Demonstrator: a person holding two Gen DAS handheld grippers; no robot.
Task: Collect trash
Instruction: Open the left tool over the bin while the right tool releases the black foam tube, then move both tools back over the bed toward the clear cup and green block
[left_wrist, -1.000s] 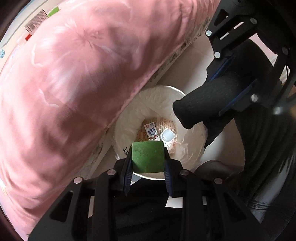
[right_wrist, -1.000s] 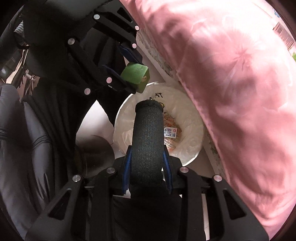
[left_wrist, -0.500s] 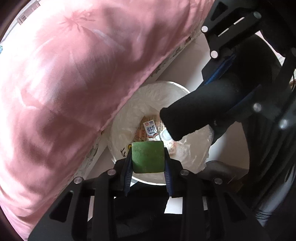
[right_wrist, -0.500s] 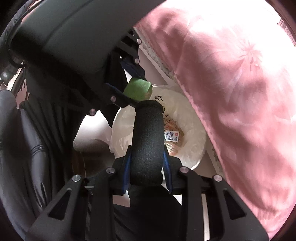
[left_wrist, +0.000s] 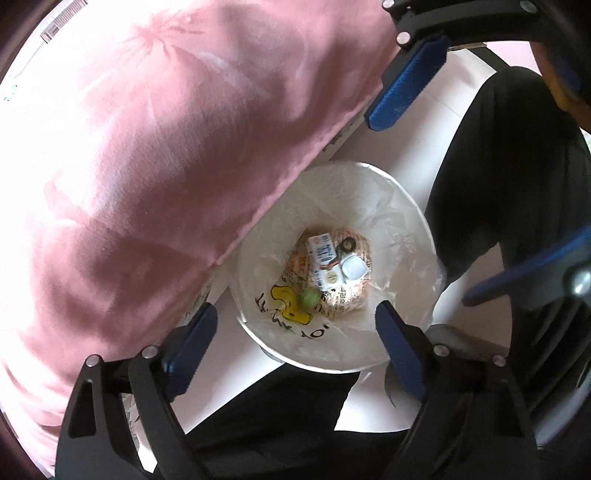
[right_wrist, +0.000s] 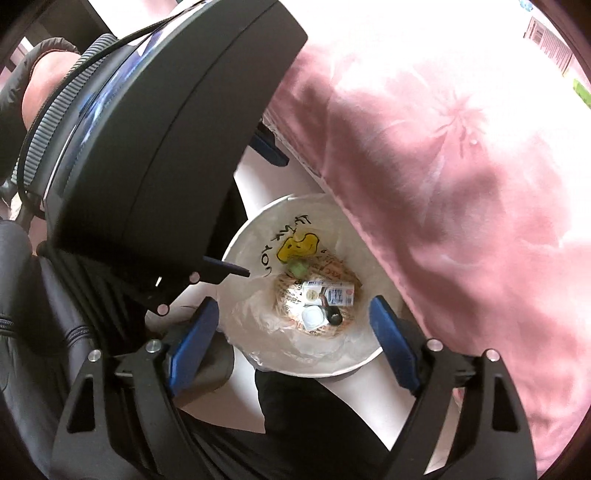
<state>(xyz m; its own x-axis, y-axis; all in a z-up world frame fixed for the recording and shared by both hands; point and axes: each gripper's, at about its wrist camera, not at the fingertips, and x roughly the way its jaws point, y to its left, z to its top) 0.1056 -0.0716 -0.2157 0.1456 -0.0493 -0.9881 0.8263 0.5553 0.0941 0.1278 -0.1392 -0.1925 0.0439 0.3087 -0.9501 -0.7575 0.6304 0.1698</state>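
Trash sits at the bottom of the white lined bin (left_wrist: 413, 221), centre-right of my left view: a green block (left_wrist: 309, 298) beside the yellow cartoon print, a small milk carton (left_wrist: 320, 248), a white cup lid (left_wrist: 354, 268) and a dark cylinder end-on (left_wrist: 347, 244), all on a printed paper wrapper.

My left gripper (left_wrist: 295, 325) stands wide and empty over the bin; my right gripper (right_wrist: 293, 319) likewise, released. Both jaws have just been opening, with nothing between them now.

A second ago the left clenched the green block and the right gripped the black foam cylinder; both are now down in the bin. I judge this drop done. The pink quilt (left_wrist: 147, 166) fills the upper left; more trash may lie elsewhere, out of view.
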